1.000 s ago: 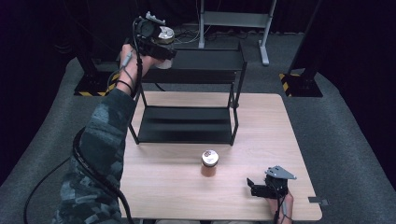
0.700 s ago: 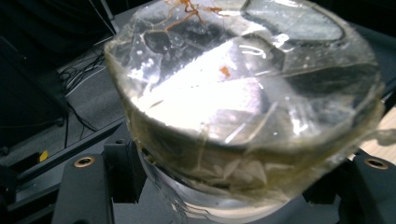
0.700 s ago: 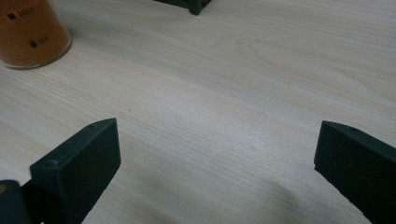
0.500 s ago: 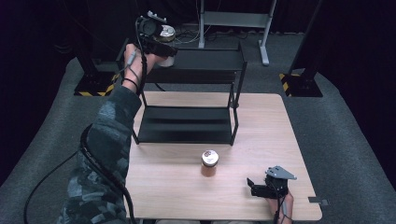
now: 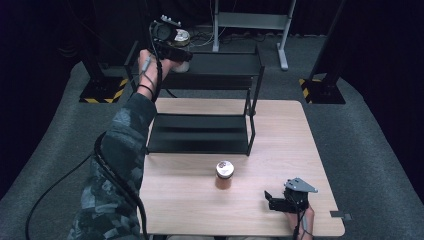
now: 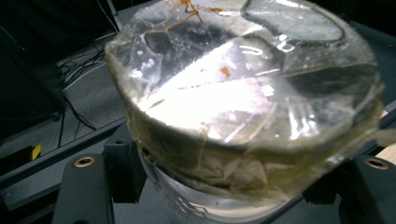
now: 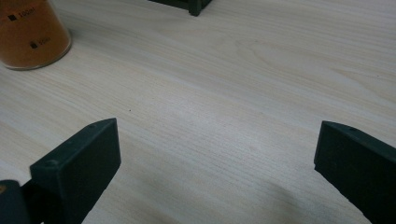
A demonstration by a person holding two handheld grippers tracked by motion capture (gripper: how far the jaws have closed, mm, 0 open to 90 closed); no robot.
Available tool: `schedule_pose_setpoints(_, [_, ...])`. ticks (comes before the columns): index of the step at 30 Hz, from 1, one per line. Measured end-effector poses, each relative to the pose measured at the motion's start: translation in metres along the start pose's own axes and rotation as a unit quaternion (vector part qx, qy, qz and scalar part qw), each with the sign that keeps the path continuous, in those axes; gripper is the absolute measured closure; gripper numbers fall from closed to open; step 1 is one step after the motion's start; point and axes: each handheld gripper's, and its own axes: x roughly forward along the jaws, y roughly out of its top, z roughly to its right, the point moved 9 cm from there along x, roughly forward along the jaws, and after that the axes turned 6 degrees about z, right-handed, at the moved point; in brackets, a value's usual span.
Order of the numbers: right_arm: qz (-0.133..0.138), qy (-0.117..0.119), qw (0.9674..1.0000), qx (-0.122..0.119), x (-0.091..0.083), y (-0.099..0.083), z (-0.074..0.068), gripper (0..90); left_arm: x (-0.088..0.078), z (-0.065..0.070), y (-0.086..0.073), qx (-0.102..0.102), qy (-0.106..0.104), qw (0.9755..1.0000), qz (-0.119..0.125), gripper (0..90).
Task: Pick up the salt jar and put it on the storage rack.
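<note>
High view: we hold the left gripper (image 5: 172, 47) clamped on a clear jar (image 5: 181, 40) above the black metal rack (image 5: 200, 135). Left gripper view: round jar (image 6: 243, 107), wrinkled film cover. Right gripper view: right gripper (image 7: 217, 158) spread wide over pale wood-grain table (image 7: 224, 84).

The high view looks forward and down over the whole table (image 5: 310, 150). The left gripper view sits tight against a film-covered jar (image 6: 243, 107). The right gripper view skims low over the tabletop, sharing the orange jar (image 7: 30, 32) with the high view.
</note>
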Motion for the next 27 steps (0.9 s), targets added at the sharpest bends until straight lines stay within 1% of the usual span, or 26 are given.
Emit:
schedule_pose_setpoints(7, [0.000,-0.001,1.0000,0.000,0.000,0.000,0.000,0.0,0.008,0.000,-0.001,-0.007,0.005,1.0000,0.003,30.7])
schedule_pose_setpoints(10, [0.000,0.000,1.0000,0.000,0.000,0.000,0.000,0.0,0.011,-0.002,-0.003,-0.015,0.003,0.9999,0.005,30.7])
schedule_pose_setpoints(12, [0.000,0.000,1.0000,0.000,0.000,0.000,0.000,0.0,0.012,-0.004,-0.004,-0.025,0.000,0.9997,0.008,30.7])
schedule_pose_setpoints(16, [0.000,0.000,1.0000,0.000,0.000,0.000,0.000,0.0,0.014,-0.008,-0.005,-0.035,-0.002,0.9993,0.011,30.7])
schedule_pose_setpoints(17, [0.000,0.000,1.0000,0.000,0.000,0.000,0.000,0.0,0.015,-0.009,-0.006,-0.040,-0.003,0.9991,0.014,30.7])
schedule_pose_setpoints(19, [0.000,0.000,1.0000,0.000,0.000,0.000,0.000,0.0,0.016,-0.010,-0.007,-0.043,-0.005,0.9989,0.017,30.7])
schedule_pose_setpoints(20, [0.000,0.000,1.0000,0.000,0.000,0.000,0.000,0.0,0.017,-0.011,-0.008,-0.050,-0.005,0.9985,0.021,30.7])
schedule_pose_setpoints(22, [0.000,0.001,1.0000,0.000,0.000,0.000,0.000,0.0,0.018,-0.013,-0.010,-0.054,-0.006,0.9982,0.025,30.6])
schedule_pose_setpoints(27, [0.000,0.001,1.0000,0.000,0.000,0.000,0.000,0.0,0.021,-0.011,-0.010,-0.056,-0.002,0.9979,0.030,30.6])
